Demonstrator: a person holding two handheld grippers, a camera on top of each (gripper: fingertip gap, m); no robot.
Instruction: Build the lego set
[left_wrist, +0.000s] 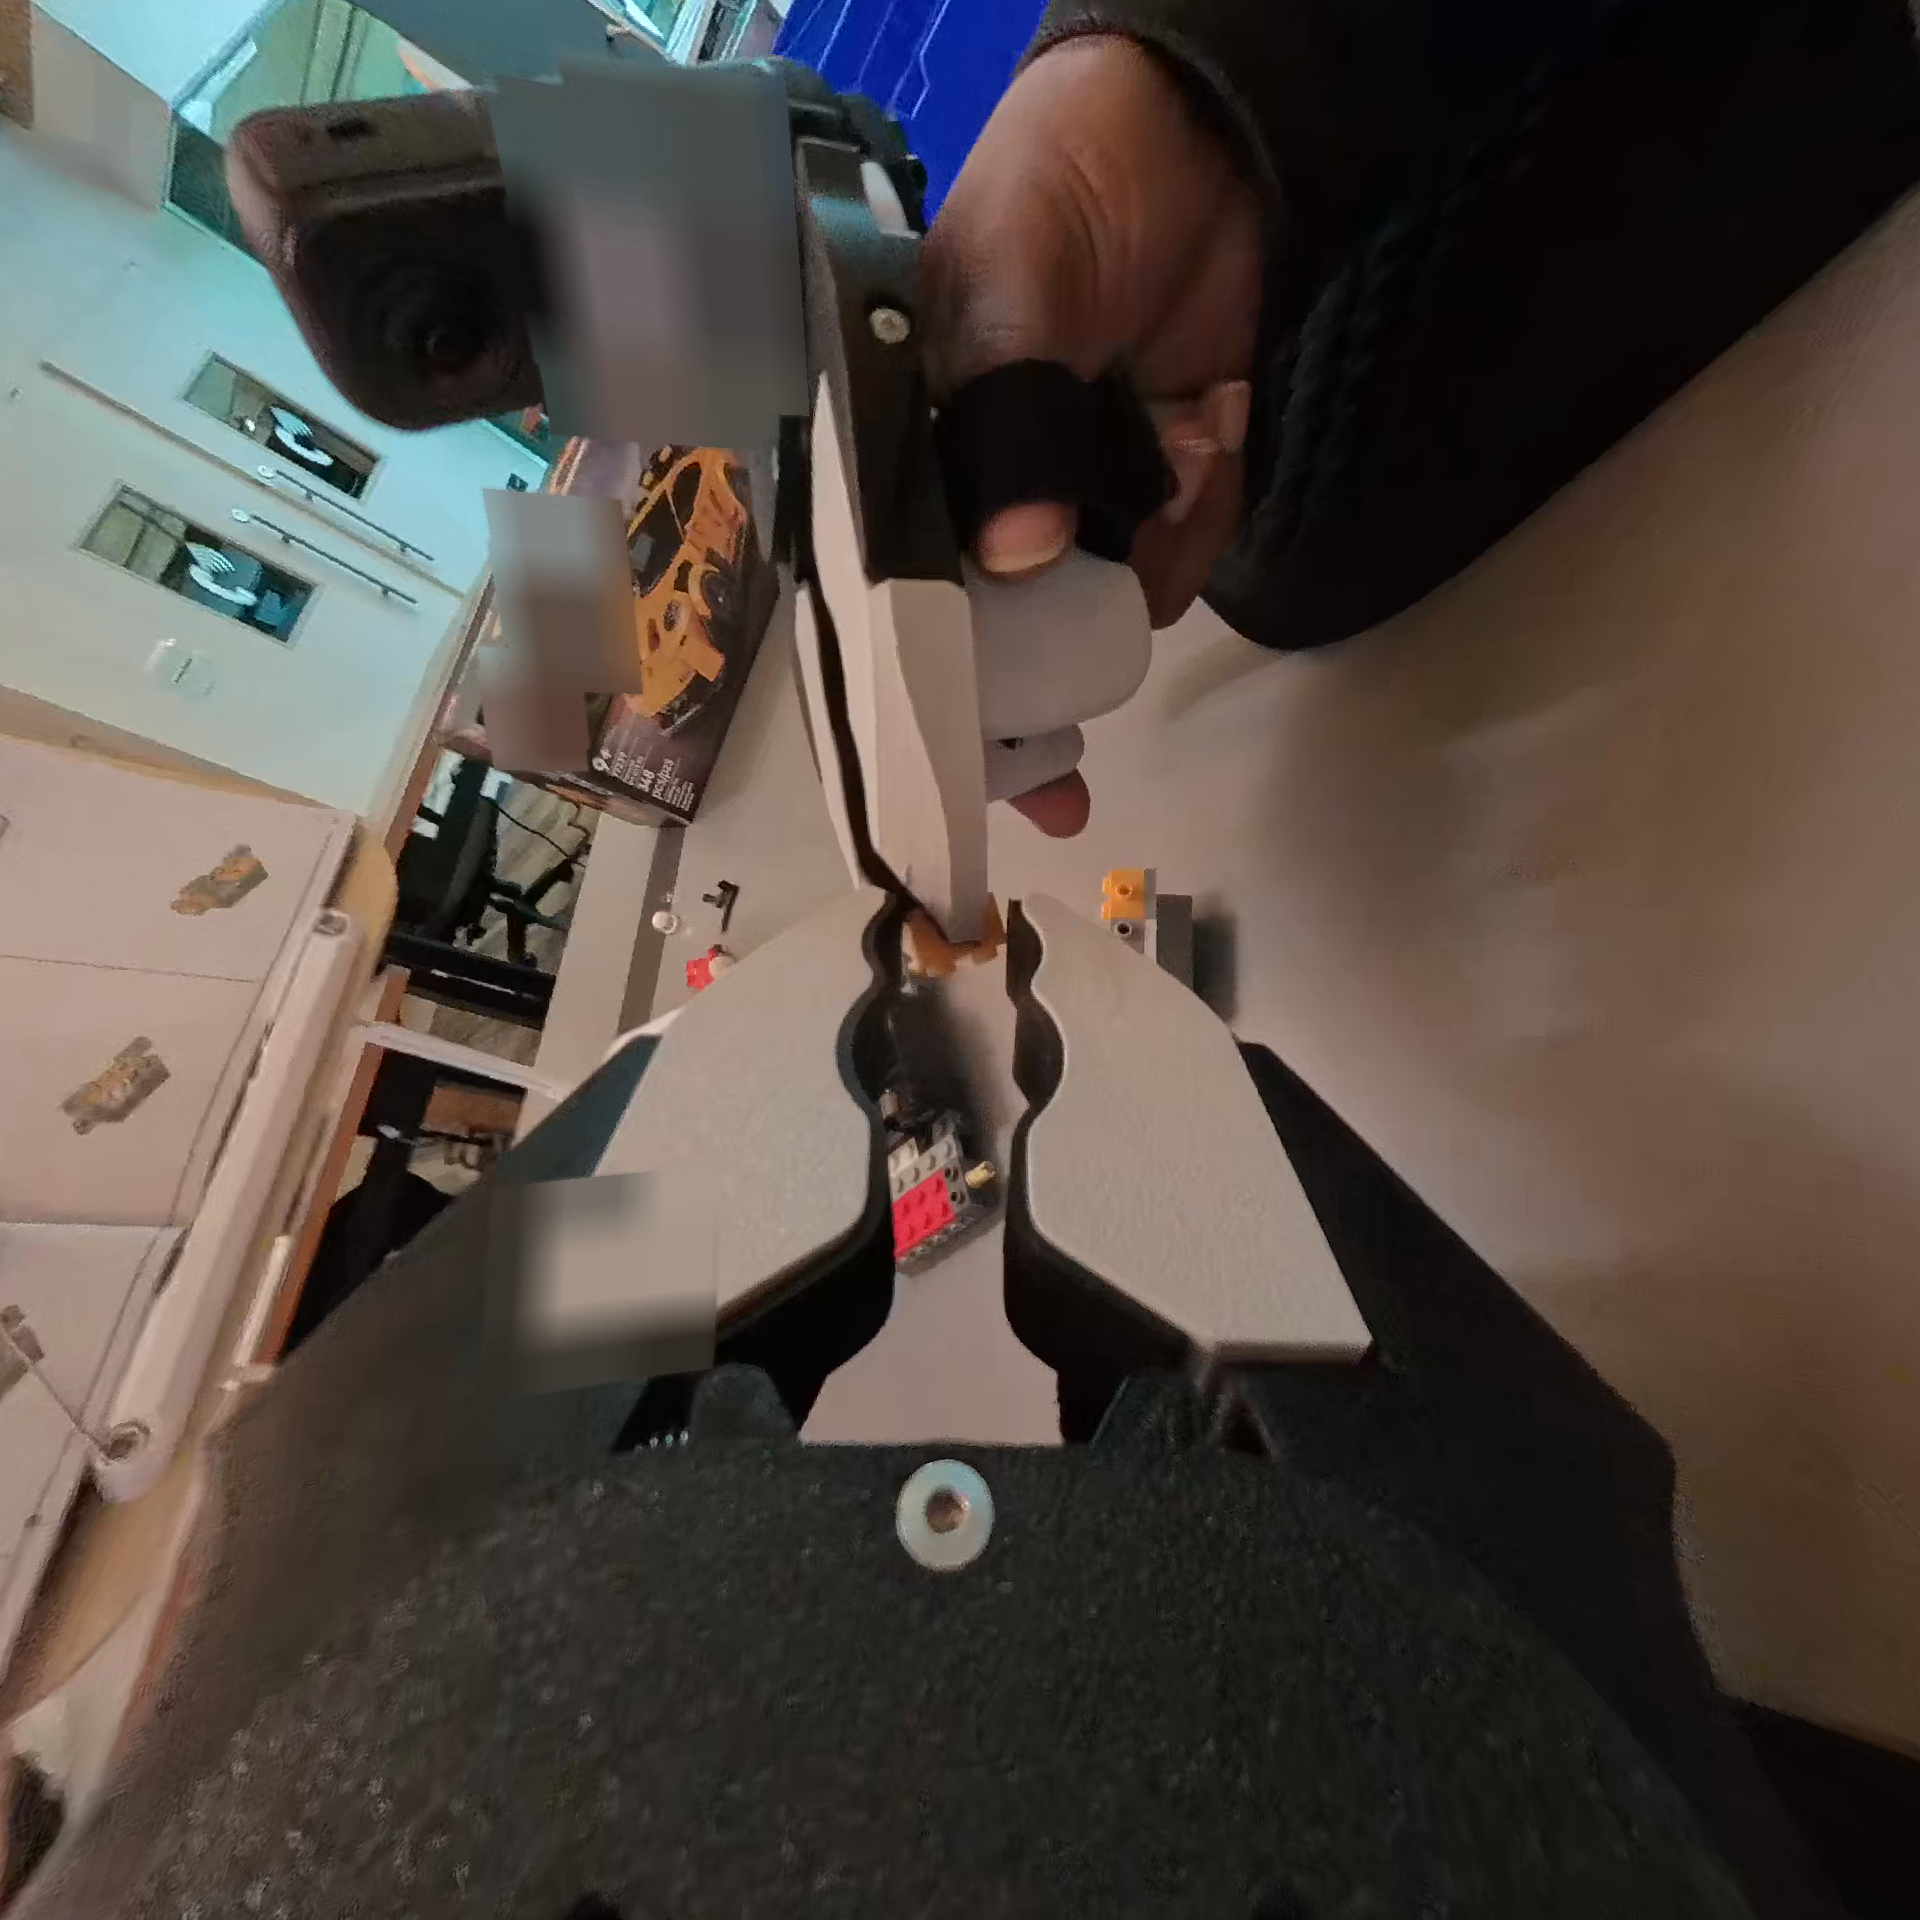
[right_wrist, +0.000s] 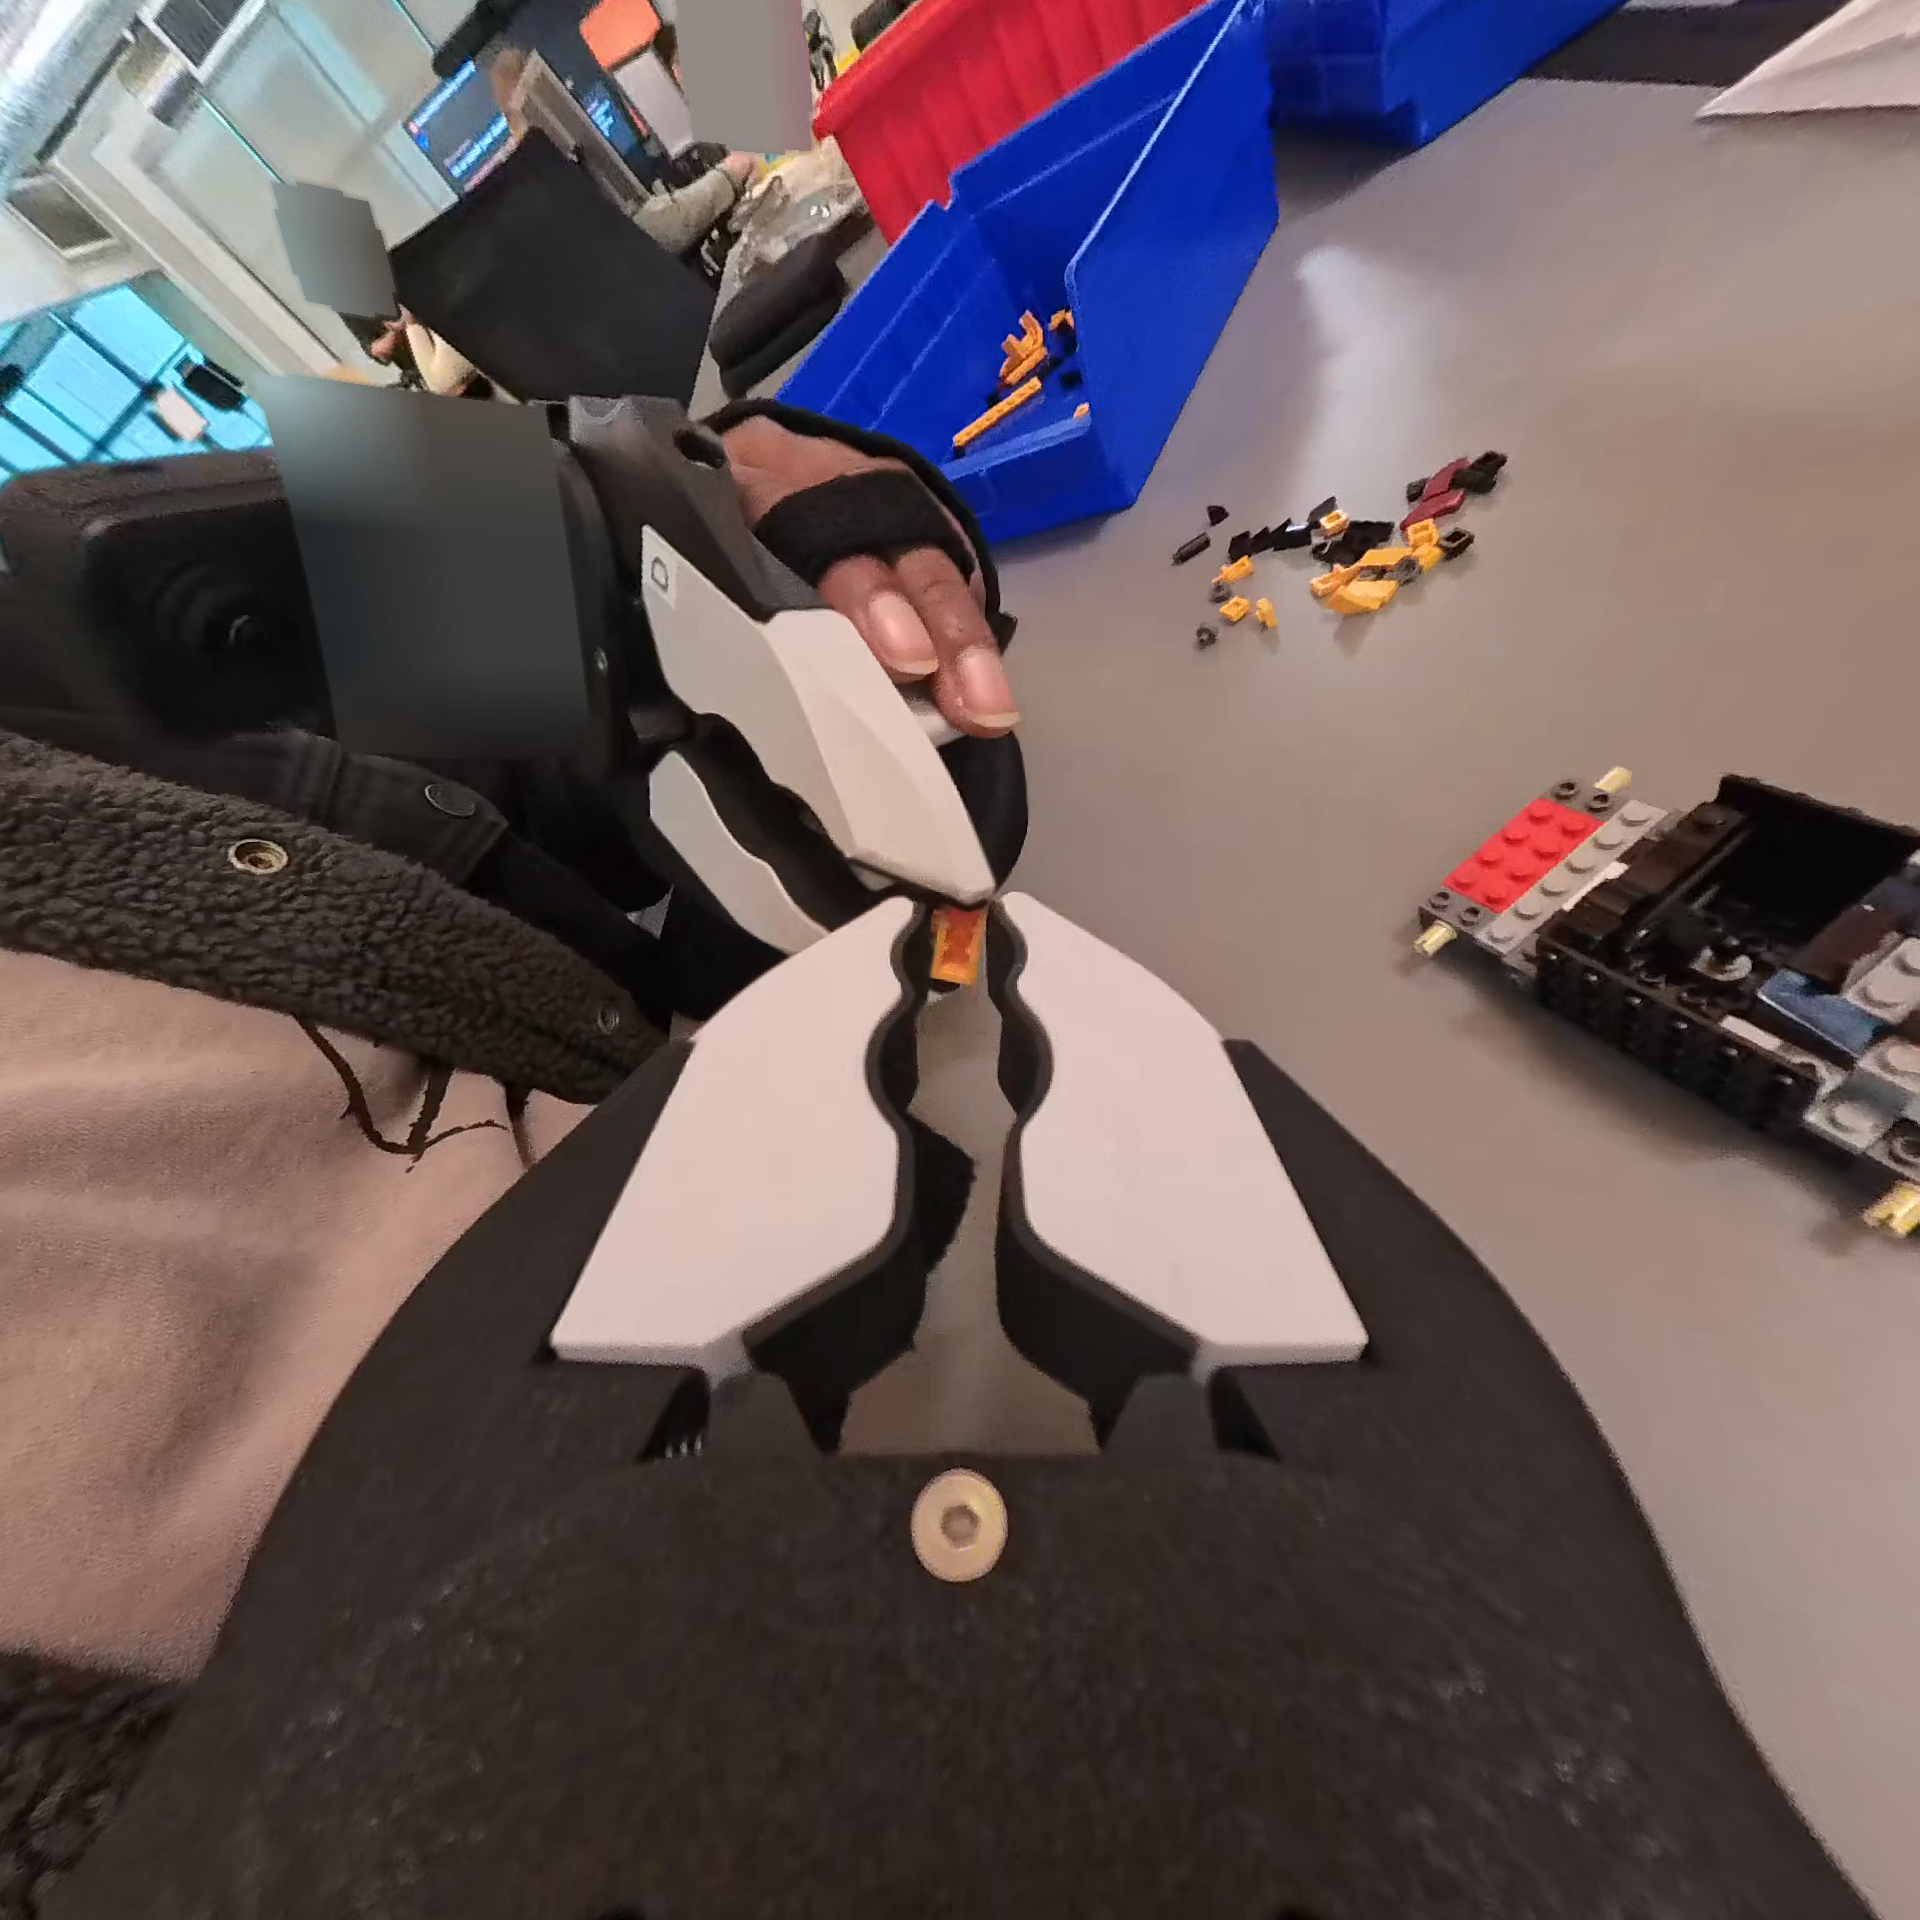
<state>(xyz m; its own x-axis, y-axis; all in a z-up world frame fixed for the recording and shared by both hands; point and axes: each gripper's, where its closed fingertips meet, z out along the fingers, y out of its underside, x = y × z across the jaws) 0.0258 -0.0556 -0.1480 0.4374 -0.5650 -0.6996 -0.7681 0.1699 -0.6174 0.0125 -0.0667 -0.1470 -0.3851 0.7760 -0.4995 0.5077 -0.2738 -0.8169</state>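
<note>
A small orange Lego piece (right_wrist: 956, 943) is pinched between the tips of my right gripper (right_wrist: 957, 920), held above the grey table. In the left wrist view the same orange piece (left_wrist: 935, 948) sits between the tips of my left gripper (left_wrist: 953, 928), whose jaws are closed narrowly around it. The two grippers meet tip to tip at this piece. The right gripper comes down from above in the left wrist view (left_wrist: 951, 902). The left gripper enters from the upper left in the right wrist view (right_wrist: 971, 885). The part-built car chassis (right_wrist: 1662, 935), black and grey with a red plate, lies on the table to the right, and shows below the left fingers (left_wrist: 928, 1195).
A pile of loose black and orange pieces (right_wrist: 1351, 561) lies beyond the chassis. A blue bin (right_wrist: 1174, 208) holds more orange pieces, with a red bin (right_wrist: 987, 83) behind it. The set's box (left_wrist: 686, 623) stands at the table's far side. A small orange-and-grey sub-assembly (left_wrist: 1143, 914) lies near the fingertips. The tips of both grippers are at nearly the same place.
</note>
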